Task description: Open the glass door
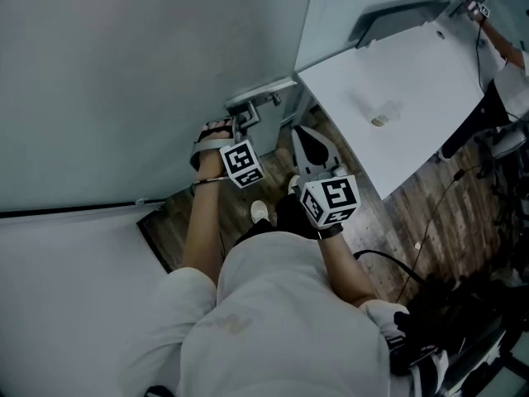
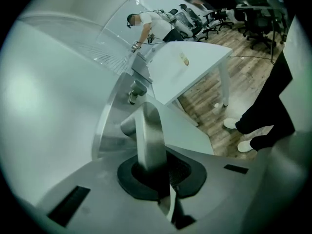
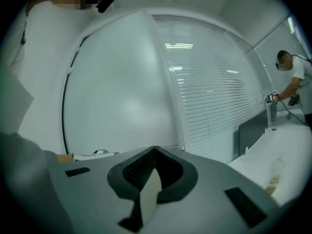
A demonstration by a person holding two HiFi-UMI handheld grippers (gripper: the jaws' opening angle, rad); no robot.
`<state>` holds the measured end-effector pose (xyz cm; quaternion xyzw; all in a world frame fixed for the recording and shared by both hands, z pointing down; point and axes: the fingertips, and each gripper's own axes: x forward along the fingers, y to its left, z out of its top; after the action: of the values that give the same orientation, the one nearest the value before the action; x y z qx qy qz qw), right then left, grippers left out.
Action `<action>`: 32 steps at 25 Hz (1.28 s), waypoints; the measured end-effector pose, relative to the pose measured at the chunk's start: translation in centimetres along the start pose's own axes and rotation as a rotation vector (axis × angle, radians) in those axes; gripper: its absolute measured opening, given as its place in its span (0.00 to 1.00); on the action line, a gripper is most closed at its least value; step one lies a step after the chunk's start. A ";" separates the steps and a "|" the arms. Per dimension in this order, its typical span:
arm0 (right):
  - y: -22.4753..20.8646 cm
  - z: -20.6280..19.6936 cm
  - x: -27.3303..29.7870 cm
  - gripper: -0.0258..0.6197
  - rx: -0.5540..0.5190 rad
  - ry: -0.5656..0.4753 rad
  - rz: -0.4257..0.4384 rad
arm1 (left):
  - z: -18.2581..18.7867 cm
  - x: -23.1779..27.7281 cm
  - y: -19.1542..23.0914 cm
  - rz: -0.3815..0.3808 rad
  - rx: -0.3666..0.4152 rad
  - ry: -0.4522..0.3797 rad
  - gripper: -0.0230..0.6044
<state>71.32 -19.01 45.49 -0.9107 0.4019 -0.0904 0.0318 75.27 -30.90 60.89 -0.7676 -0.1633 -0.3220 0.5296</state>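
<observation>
**Left tongs clamped on the lever, glass door not seen to stand ajar**

The left tongs [image 2: 155, 168] were seen closed on the metal handle [image 2: 147, 130] of the glass door [image 2: 44, 96]. The lever ran straight out from between the pads towards its mounting plate [image 2: 113, 130] on the frosted pane. The right tongs [image 3: 155, 151] were seen with their jaws together and nothing between them. They were pointed at the frosted pane beside the left tongs and were held clear of the handle.

The handle was judged to be stiff, smooth and somewhat slippery, so a hold well out along the lever, away from its pivot, was thought to give the best leverage. That is about where the left tongs had taken it. The pane was judged heavy, rigid and breakable. It was therefore thought best worked through the handle alone, with a steady pull or push, never by pressing on the glass. A slip of the pads off the polished metal was counted the chief risk.

No container with anything in it could be made out. To the right of the right tongs stood a white bench [image 1: 421, 89], and on it lay a small pale item [image 1: 380, 121]. Whether this was a container, or held anything, could not be told.
</observation>
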 end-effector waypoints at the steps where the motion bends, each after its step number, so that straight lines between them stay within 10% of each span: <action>1: 0.2 -0.6 -1.0 0.05 -0.002 0.006 0.001 | 0.2 -0.1 -0.1 0.012 -0.004 -0.010 0.04; 11: 1.8 3.1 -8.0 0.04 -0.009 -0.089 0.069 | 1.0 -3.5 -5.2 -0.083 -0.015 0.035 0.04; 32: 4.4 -1.8 -15.1 0.04 0.141 -0.055 0.084 | 1.6 -10.5 -12.5 -0.042 0.143 -0.006 0.04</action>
<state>57.80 -10.76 44.62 -0.8906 0.4314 -0.0920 0.1106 60.64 -23.67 62.38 -0.7251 -0.2034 -0.3182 0.5759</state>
